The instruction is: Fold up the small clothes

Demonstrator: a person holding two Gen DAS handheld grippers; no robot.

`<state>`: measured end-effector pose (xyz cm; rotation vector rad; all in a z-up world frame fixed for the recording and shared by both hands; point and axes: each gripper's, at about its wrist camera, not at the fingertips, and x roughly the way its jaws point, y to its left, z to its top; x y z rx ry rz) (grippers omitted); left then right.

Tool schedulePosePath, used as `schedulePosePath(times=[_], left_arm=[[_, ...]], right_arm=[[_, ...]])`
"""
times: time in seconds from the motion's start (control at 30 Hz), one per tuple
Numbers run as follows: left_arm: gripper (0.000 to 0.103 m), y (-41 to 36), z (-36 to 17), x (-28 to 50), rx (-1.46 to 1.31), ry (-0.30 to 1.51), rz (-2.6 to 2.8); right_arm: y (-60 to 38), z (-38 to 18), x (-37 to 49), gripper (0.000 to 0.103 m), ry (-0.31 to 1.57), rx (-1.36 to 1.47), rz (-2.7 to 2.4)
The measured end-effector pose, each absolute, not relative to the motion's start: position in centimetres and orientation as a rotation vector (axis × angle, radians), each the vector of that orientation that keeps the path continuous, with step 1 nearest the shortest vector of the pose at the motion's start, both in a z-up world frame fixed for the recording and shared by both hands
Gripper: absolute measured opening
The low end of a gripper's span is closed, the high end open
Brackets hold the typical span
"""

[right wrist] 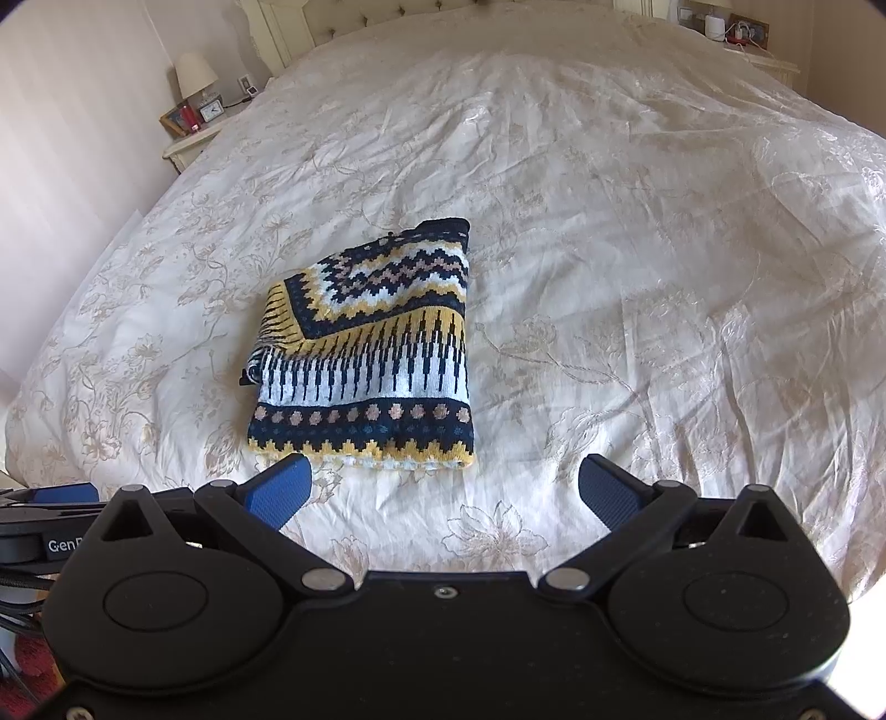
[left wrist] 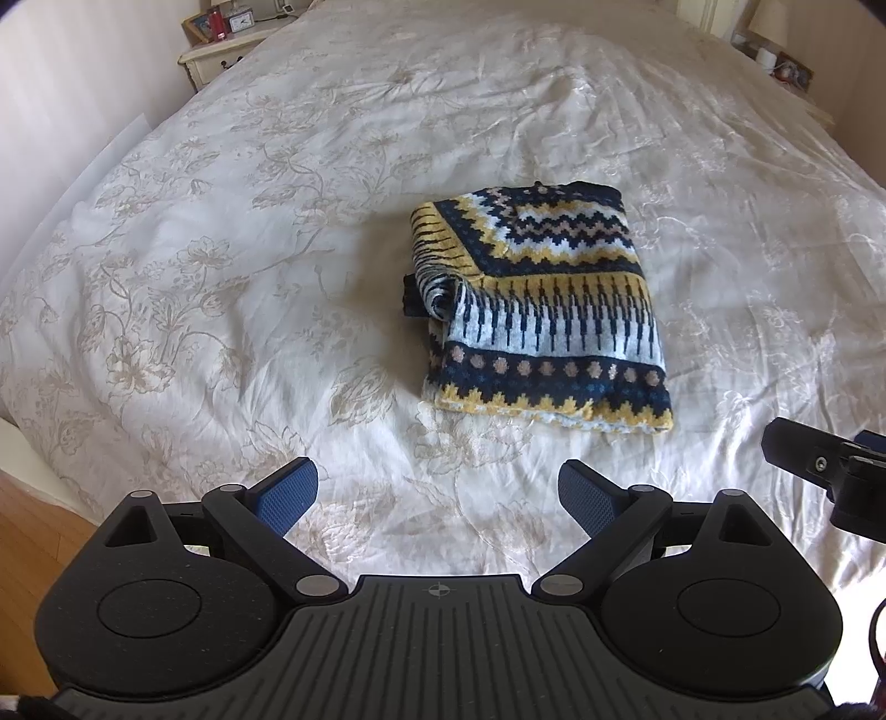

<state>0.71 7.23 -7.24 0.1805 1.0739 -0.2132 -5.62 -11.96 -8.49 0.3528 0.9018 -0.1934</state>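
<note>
A small knitted sweater (left wrist: 540, 310) in navy, yellow and pale blue patterns lies folded into a compact rectangle on the white floral bedspread (left wrist: 232, 288). A rolled bit of sleeve sticks out at its left edge. It also shows in the right wrist view (right wrist: 368, 354). My left gripper (left wrist: 437, 498) is open and empty, held above the bed a little in front of the sweater's near hem. My right gripper (right wrist: 443, 493) is open and empty, just short of the near hem. Part of the right gripper (left wrist: 830, 471) shows at the right edge of the left wrist view.
A bedside table (left wrist: 221, 52) with a clock and a picture frame stands at the far left of the bed. Another bedside table (right wrist: 769, 61) with small items stands at the far right. Wooden floor (left wrist: 27, 531) shows at the lower left.
</note>
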Motion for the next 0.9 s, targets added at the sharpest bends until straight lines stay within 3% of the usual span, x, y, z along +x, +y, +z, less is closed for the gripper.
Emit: schedulePosePath(times=[0.9], left_arm=[[0.095, 7.5, -7.9, 2.0, 0.189, 1.099, -0.209]], right_arm=[[-11.4, -9.4, -4.2, 0.102, 0.940, 0.363, -0.183]])
